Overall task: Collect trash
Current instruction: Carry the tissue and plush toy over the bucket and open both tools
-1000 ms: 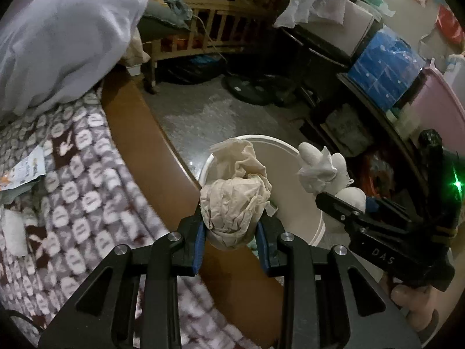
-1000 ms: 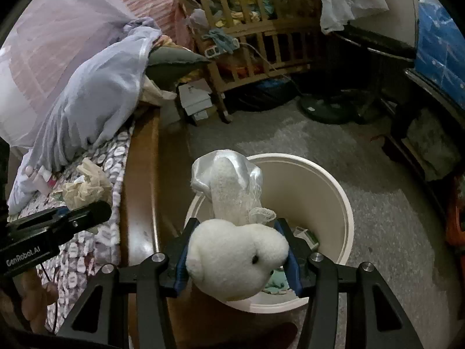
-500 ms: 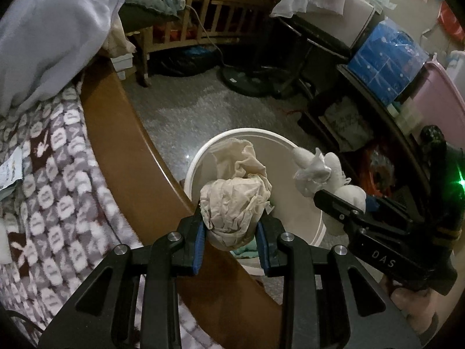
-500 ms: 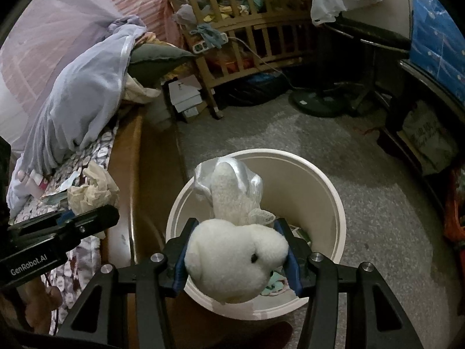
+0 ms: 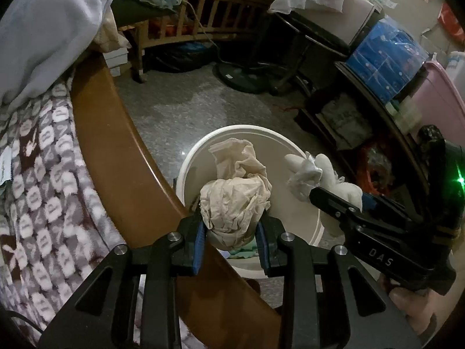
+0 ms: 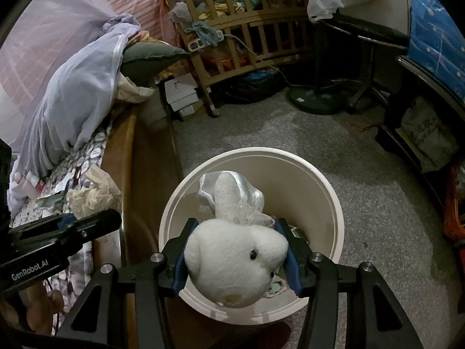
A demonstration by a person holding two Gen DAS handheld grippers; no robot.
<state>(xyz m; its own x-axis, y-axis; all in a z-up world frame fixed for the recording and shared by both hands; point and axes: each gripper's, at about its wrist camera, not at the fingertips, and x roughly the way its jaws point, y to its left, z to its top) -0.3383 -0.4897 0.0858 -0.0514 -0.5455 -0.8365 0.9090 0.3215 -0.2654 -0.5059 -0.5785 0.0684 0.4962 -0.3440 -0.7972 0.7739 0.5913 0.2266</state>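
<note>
So the biggest thing nearby is the bed with the brown-and-white patterned fleece blanket (image 5: 43,180) and its curved brown wooden side rail (image 5: 116,157), and the round cream plastic trash bin (image 6: 319,183) is parked on the speckled grey floor right against that rail, presumably so stuff picked off the bed can be dropped straight down.

Both loads are held over the bin mouth. The fluffy white stuffed rabbit toy (image 6: 235,261) is clamped by the head in the right gripper (image 6: 237,258), its blue-padded fingers (image 6: 290,258) closed about halfway against the plush, with the ears and a bit of clear wrap sticking forward above the opening. The crumpled beige paper wad (image 5: 235,203) is pinched low in the left gripper (image 5: 231,241), fingers narrowed tight on its base, so the bulk stands up over the near rim, not quite centred.

Compared with the frames a second ago, the bin is seen bigger and more underneath both grippers, and less blanket is showing in the left view, so both loads have been carried off the bed toward the opening. Nothing has been released yet; both grips look unchanged.
</note>
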